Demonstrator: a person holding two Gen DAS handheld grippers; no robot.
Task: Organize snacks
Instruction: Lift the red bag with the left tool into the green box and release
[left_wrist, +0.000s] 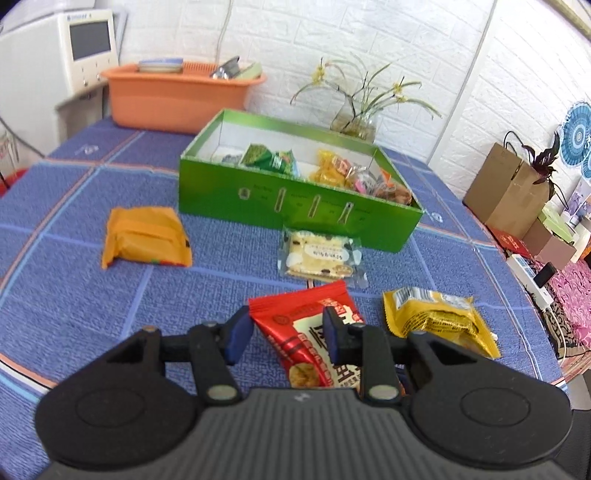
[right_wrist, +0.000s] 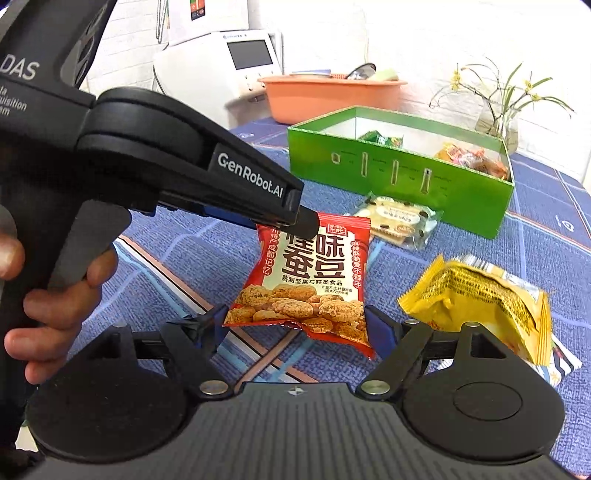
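Observation:
A red snack packet (left_wrist: 310, 339) (right_wrist: 306, 280) is held up off the blue tablecloth. My left gripper (left_wrist: 286, 330) (right_wrist: 284, 221) is shut on its top edge. My right gripper (right_wrist: 295, 321) is open, its jaws on either side of the packet's lower edge. A green box (left_wrist: 295, 199) (right_wrist: 399, 173) behind it holds several snacks. On the cloth lie a clear cracker pack (left_wrist: 323, 256) (right_wrist: 402, 219), a yellow packet (left_wrist: 436, 317) (right_wrist: 480, 302) and an orange packet (left_wrist: 146, 236).
An orange basin (left_wrist: 181, 96) (right_wrist: 332, 96) with dishes stands at the back left, beside a white appliance (left_wrist: 55, 59). A vase of flowers (left_wrist: 354, 122) stands behind the box. Cardboard boxes (left_wrist: 506, 188) sit beyond the table's right edge.

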